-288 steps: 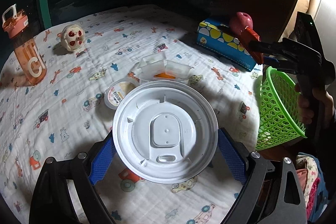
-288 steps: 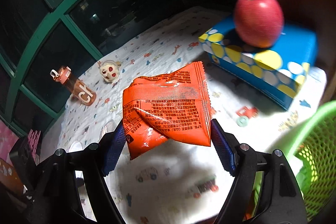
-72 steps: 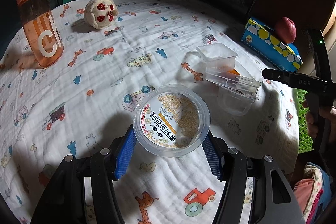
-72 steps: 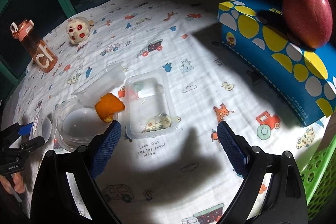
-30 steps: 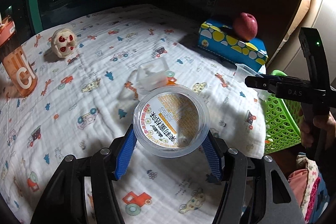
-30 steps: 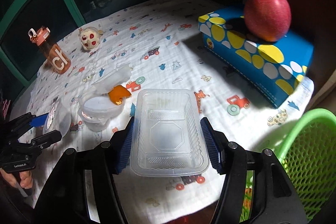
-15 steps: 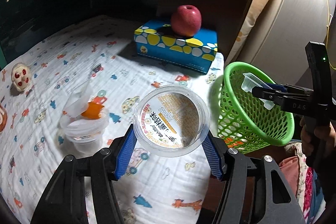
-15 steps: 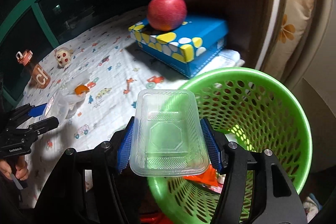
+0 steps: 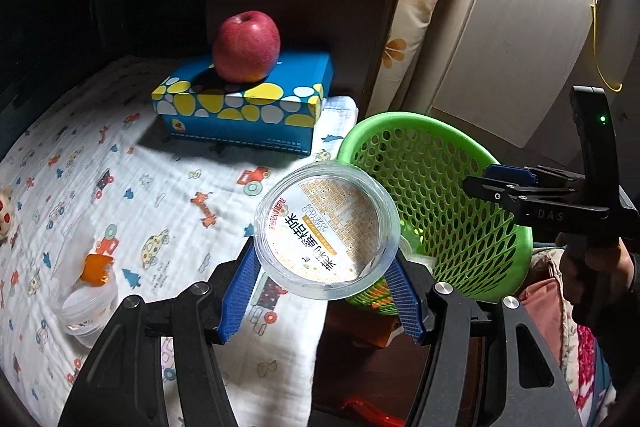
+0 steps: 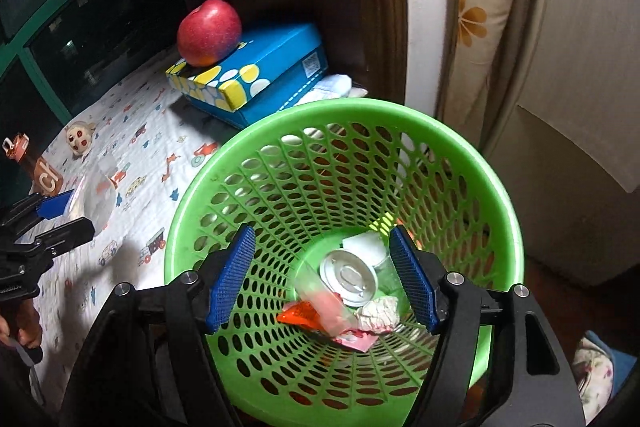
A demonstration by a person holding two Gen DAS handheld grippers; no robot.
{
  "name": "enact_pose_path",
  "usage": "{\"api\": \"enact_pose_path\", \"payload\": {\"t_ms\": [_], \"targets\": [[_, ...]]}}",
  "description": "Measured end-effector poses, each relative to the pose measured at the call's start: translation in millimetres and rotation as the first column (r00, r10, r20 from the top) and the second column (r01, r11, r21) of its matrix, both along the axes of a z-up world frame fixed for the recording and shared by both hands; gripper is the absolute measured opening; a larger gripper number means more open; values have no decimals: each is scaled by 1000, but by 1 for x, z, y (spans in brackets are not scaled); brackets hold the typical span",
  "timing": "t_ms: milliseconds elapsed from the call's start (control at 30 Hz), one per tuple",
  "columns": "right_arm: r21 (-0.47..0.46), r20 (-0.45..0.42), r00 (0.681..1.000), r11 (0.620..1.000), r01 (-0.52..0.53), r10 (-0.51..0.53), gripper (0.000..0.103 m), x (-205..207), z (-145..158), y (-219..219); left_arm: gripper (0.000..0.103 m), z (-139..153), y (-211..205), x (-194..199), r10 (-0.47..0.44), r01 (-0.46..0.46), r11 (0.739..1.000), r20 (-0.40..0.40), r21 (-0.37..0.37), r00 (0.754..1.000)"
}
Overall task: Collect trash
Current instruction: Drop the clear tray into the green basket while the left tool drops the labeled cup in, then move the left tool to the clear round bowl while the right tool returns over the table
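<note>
Bedside green basket [image 10: 496,187] gapes beneath right gripper [image 10: 322,277].

- left gripper [image 9: 324,291]: black frame, ribbed blue pads [image 9: 237,297], silver screws
- right gripper [image 10: 322,277]: matching black, blue pads, "DAS" lettering, green indicator light

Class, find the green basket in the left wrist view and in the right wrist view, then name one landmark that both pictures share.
Left wrist view: green basket at centre right, beyond the table edge.
Right wrist view: green basket fills the centre and lower half, trash lying inside.
Shared landmark: the red apple on the blue box.
</note>
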State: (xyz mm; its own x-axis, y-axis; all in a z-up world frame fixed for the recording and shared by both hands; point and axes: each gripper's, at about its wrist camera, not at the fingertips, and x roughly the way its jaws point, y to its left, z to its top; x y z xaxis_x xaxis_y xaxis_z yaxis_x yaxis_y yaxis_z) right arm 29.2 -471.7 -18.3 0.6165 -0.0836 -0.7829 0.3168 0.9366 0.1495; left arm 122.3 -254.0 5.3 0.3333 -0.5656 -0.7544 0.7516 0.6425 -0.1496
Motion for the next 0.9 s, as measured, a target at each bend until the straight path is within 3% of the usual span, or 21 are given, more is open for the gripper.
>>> {"api": "enact_pose_path", "payload": {"t_ms": [267, 533, 667, 733, 900], "targets": [[11, 48, 998, 999, 47, -48, 79, -20, 12, -19, 59, -8, -46, -12, -72, 73, 997, -6, 35, 997], [28, 75, 995, 997, 69, -71, 81, -36, 19, -26, 59, -21, -84, -26, -137, 139, 989, -39, 59, 990], [36, 83, 994, 997, 73, -75, 81, -39, 21, -27, 63, -24, -91, -29, -143, 146, 988, -54, 51, 988], [42, 85, 993, 996, 74, -77, 81, -40, 20, -27, 72, -24, -90, -30, -141, 143, 989, -57, 44, 988], [55, 89, 994, 997, 61, -65, 81, -38, 21, -23, 72, -21, -77, -30, -117, 119, 993, -52, 29, 992]]}}
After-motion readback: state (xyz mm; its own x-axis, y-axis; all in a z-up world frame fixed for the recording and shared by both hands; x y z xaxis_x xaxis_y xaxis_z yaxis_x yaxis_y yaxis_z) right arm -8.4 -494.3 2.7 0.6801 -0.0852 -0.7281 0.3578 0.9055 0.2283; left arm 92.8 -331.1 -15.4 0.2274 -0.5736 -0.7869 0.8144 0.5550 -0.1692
